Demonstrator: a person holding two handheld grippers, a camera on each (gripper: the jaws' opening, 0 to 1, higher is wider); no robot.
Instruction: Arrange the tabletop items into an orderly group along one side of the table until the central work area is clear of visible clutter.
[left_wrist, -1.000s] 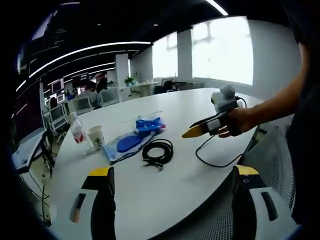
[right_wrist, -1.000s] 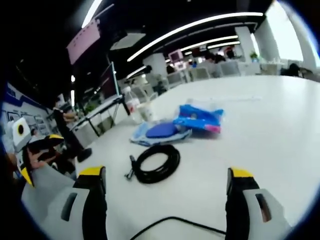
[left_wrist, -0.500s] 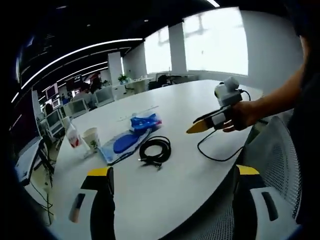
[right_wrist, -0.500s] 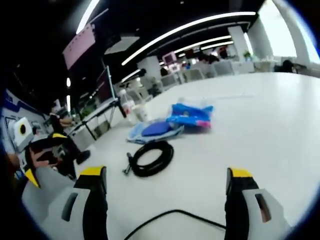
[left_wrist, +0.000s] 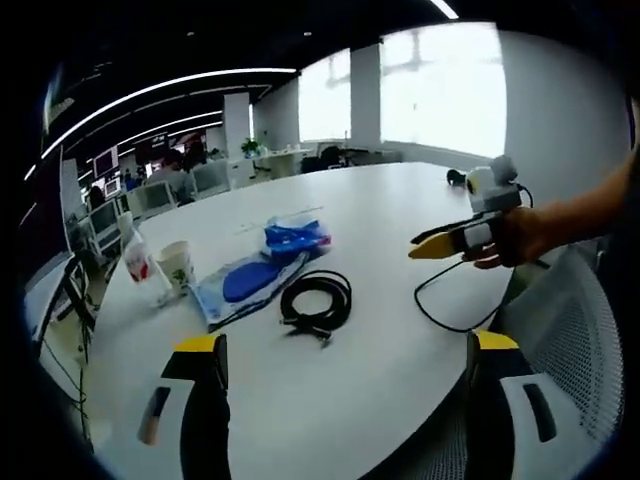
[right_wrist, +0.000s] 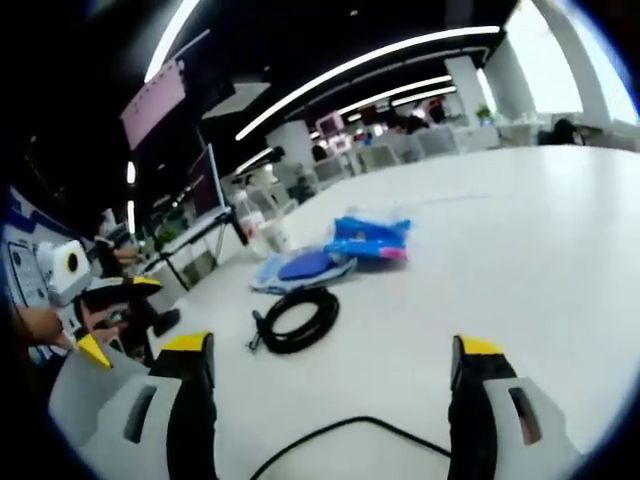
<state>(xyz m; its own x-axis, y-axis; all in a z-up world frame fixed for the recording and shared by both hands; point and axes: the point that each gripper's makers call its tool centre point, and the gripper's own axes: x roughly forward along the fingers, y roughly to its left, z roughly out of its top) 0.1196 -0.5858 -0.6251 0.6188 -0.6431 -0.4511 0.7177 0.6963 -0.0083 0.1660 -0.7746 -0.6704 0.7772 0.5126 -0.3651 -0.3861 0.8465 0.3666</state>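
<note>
We hold both grippers spread wide and empty, and the coiled black cable (right_wrist: 294, 320) lies left of centre above the right gripper (right_wrist: 332, 400), nearer it than the left gripper (left_wrist: 343, 405), we judge.

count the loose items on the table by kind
coiled black cable: 1
paper cup: 1
plastic bottle: 1
blue pad in a clear bag: 1
blue packet: 1
total: 5
A thin black cord near the table edge is left out.
</note>
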